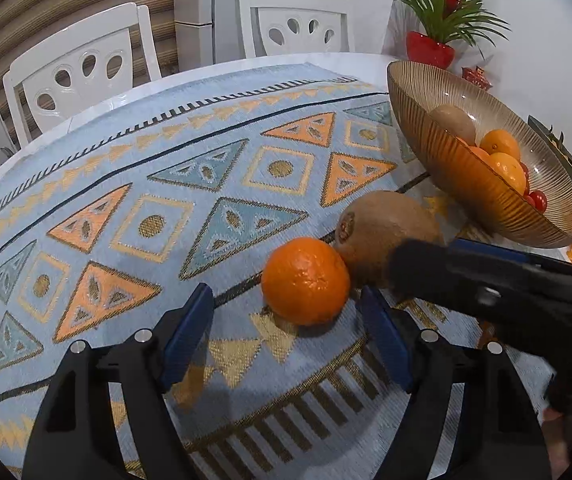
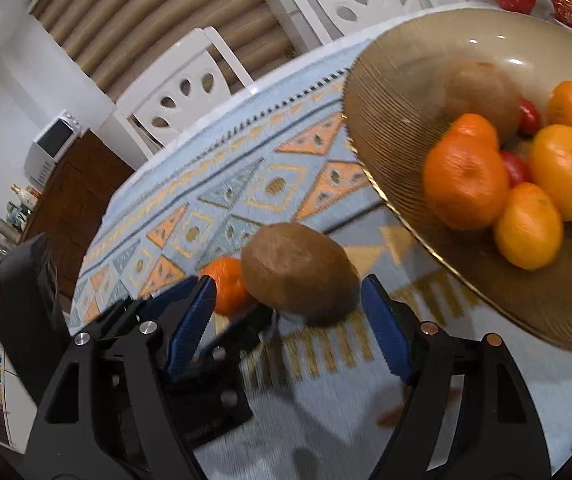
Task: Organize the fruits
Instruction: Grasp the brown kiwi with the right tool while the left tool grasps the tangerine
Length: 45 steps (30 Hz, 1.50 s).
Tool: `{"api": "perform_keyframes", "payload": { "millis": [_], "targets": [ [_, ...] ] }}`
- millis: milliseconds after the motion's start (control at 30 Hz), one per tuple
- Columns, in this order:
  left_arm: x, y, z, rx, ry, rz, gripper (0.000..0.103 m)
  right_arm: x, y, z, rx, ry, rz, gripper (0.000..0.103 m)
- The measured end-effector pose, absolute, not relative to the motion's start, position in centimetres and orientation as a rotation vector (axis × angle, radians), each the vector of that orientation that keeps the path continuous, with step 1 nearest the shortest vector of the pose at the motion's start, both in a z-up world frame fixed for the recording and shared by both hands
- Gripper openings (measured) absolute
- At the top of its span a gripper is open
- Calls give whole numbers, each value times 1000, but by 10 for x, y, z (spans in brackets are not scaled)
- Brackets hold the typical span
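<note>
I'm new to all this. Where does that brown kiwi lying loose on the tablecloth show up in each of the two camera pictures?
Left wrist view: the kiwi sits right of centre, touching the orange, partly hidden behind the right gripper.
Right wrist view: the kiwi lies near centre, just ahead of that gripper's open jaws, the orange on its left.
Shared landmark: the ribbed glass fruit bowl, at the right in both.

White chairs (image 1: pixel 82 68), striped blinds (image 2: pixel 174 28), perhaps a microwave (image 2: pixel 52 148) on a brown cabinet (image 2: pixel 74 196).
</note>
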<state>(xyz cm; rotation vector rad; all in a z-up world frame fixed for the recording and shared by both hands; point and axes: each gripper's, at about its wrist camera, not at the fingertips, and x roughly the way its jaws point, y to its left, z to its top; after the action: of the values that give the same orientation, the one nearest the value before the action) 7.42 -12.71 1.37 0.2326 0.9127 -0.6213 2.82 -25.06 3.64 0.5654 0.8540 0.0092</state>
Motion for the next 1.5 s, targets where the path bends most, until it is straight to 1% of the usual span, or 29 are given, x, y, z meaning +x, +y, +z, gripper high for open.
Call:
{"api": "perform_keyframes", "payload": {
  "millis": [33, 167, 267, 400, 467, 533, 833, 967, 1200, 1400, 1500],
  "targets": [
    [74, -127, 14, 232, 907, -623, 74, 29, -249, 33, 557, 847, 9, 76],
    [73, -131, 13, 248, 890, -607, 60, 32, -250, 30, 559, 830, 15, 76],
    [71, -136, 13, 275, 872, -604, 52, 33, -247, 30, 537, 828, 0, 76],
    [68, -142, 12, 312, 859, -603, 42, 33, -247, 28, 529, 841, 2, 69],
    [66, -142, 13, 319, 853, -604, 41, 34, -249, 27, 544, 839, 4, 65],
    [66, -142, 12, 319, 852, -602, 41, 33, -253, 25, 569, 836, 12, 63],
    [65, -139, 13, 306, 847, -602, 40, 26, -271, 21, 691, 810, 59, 63],
    [65, -136, 14, 287, 851, -607, 40, 22, -266, 26, 654, 803, 42, 63],
    [63, -133, 17, 274, 832, -609, 40, 6, -247, 47, 524, 714, 12, 63],
    [59, -127, 25, 240, 797, -602, 40, -16, -252, 62, 547, 631, 49, 63],
    [56, -121, 34, 180, 789, -615, 40, -36, -259, 73, 554, 586, 74, 63]
  ]
}}
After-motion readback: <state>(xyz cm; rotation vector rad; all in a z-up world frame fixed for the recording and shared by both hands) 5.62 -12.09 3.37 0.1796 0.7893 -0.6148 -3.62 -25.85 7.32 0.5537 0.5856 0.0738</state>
